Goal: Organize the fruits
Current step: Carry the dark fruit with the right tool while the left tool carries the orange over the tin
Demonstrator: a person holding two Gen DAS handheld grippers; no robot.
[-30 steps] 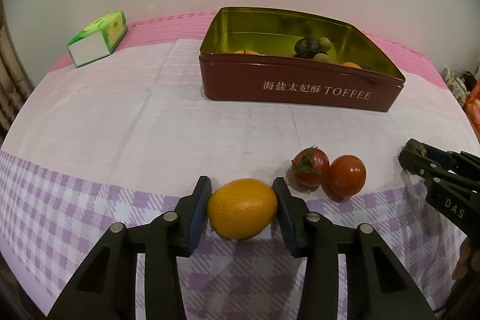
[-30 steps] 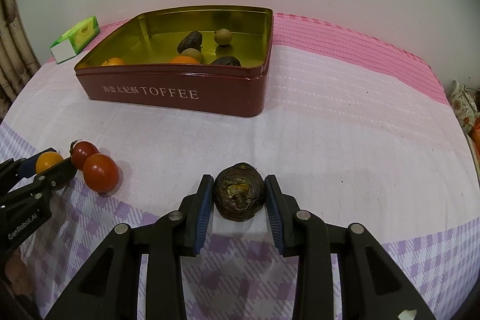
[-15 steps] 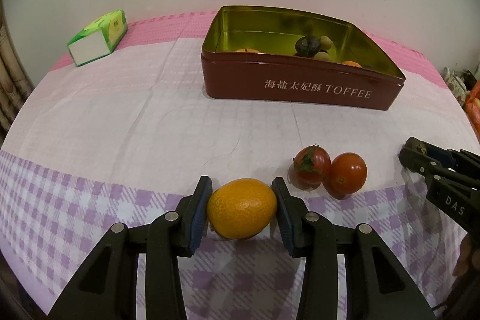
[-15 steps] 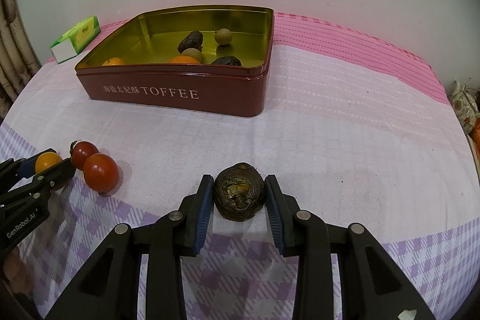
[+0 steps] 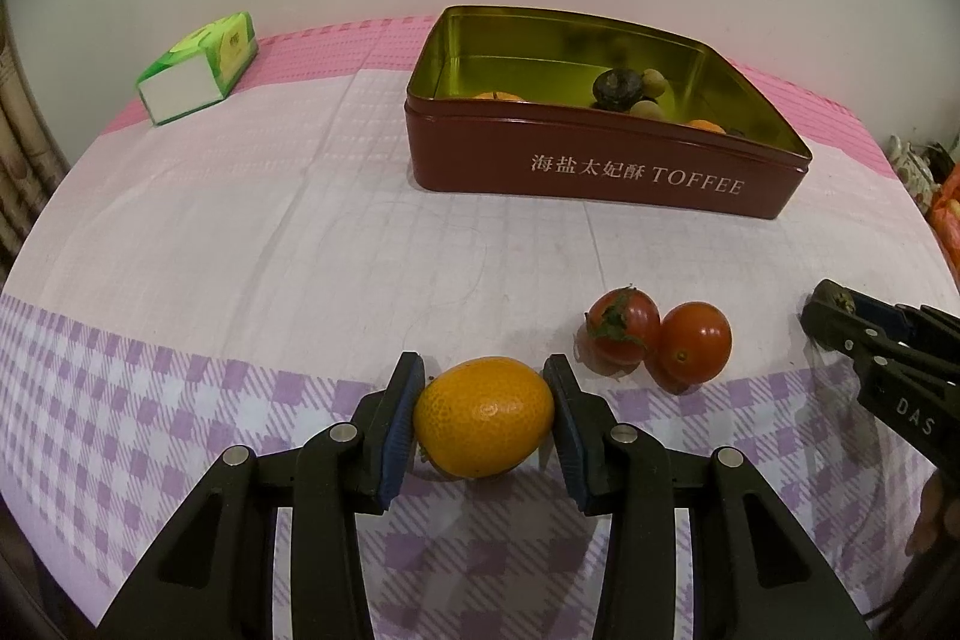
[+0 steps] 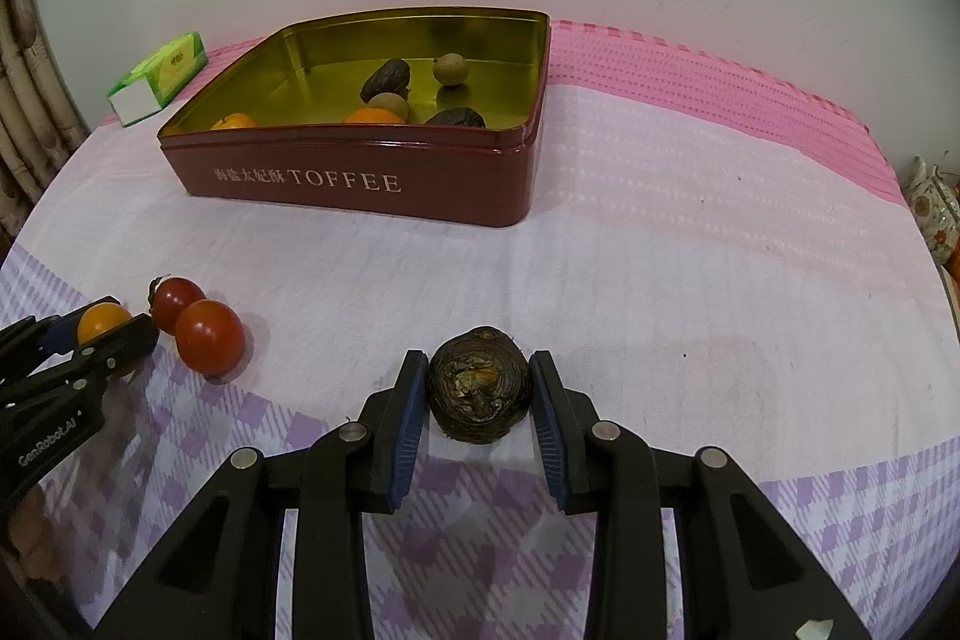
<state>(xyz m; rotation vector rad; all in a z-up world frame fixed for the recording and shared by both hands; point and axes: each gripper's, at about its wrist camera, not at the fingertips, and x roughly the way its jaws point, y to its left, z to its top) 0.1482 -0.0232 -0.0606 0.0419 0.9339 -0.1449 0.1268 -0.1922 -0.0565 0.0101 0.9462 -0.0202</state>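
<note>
Nothing has shifted since a second ago: your left claw stays clamped on the orange fruit, your right claw on the dark fruit, both low over the tabletop. Several fruits lie in the toffee tin; these two and the two tomatoes remain.

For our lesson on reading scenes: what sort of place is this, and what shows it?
Probably a home, at a dining table: a checked tablecloth, a reused toffee tin holding fruit, and a curtain by the plain wall.
</note>
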